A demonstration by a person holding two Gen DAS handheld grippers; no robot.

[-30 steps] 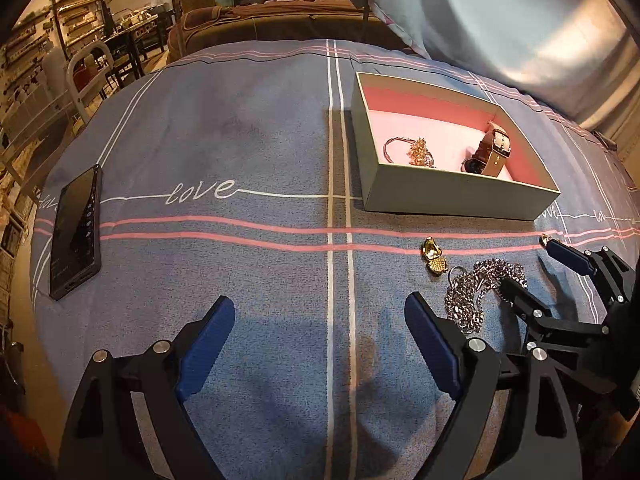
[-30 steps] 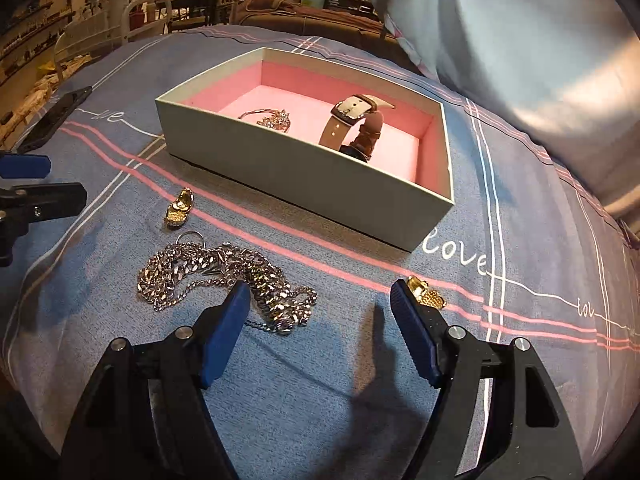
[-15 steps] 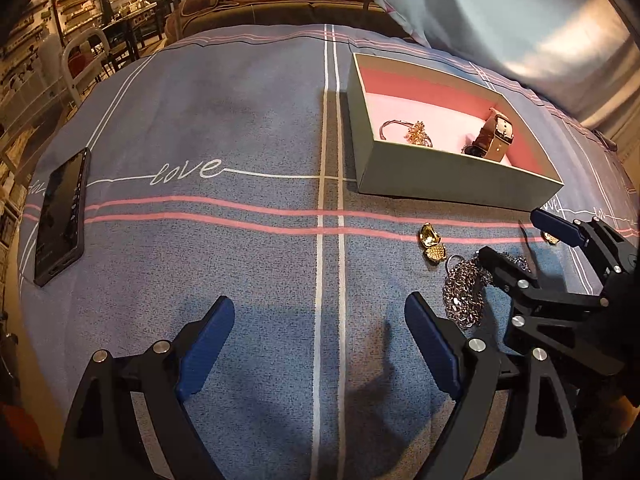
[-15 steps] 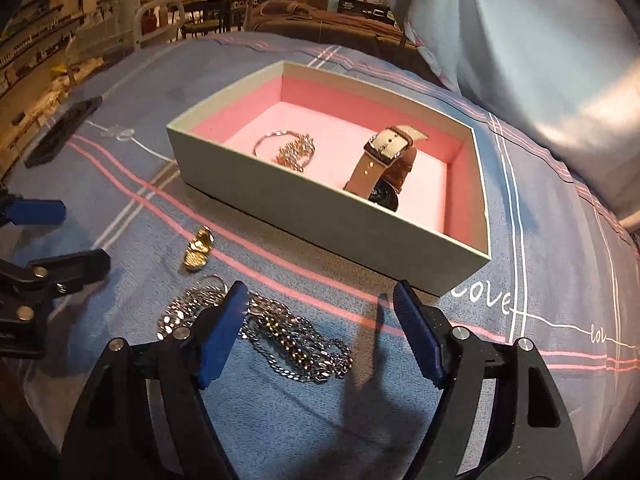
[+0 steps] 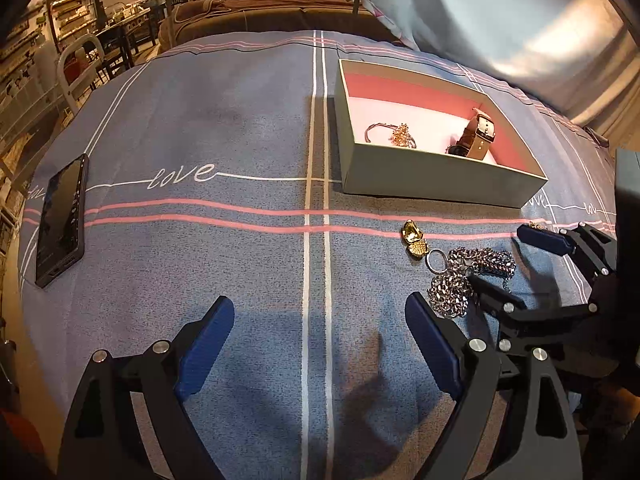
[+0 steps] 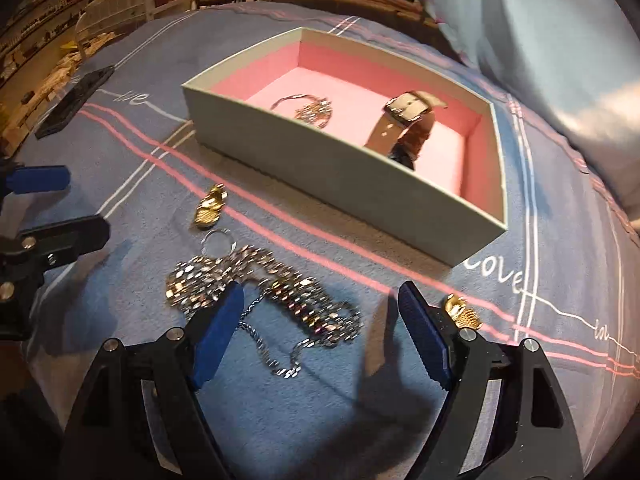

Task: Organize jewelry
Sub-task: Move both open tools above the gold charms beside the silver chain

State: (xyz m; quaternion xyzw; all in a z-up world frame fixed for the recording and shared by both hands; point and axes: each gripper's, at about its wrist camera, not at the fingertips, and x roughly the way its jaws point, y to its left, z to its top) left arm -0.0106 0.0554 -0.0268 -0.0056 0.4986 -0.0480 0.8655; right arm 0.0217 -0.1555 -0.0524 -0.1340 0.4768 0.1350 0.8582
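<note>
A grey box with a pink lining (image 5: 436, 188) (image 6: 320, 168) sits on the blue bedspread and holds a brown-strap watch (image 5: 478, 138) (image 6: 404, 124) and a thin bracelet with a gold charm (image 5: 394, 136) (image 6: 310, 110). In front of it lie a silver chain (image 5: 460, 280) (image 6: 256, 288), a gold heart locket (image 5: 414, 238) (image 6: 210, 204) and a small gold piece (image 6: 462, 310). My right gripper (image 6: 320, 324) is open, its fingers straddling the chain's right part just above the cloth; it also shows in the left wrist view (image 5: 516, 256). My left gripper (image 5: 316, 340) is open and empty over bare cloth, left of the chain.
A black phone (image 5: 62, 216) (image 6: 74, 100) lies at the bed's left edge. A pale pillow or sheet (image 5: 500, 20) rises behind the box. Chairs and shelves stand beyond the bed's far left side.
My right gripper has moved forward and down over the silver chain, which now lies between its fingers. My left gripper has shifted only slightly. Nothing has been taken hold of.
</note>
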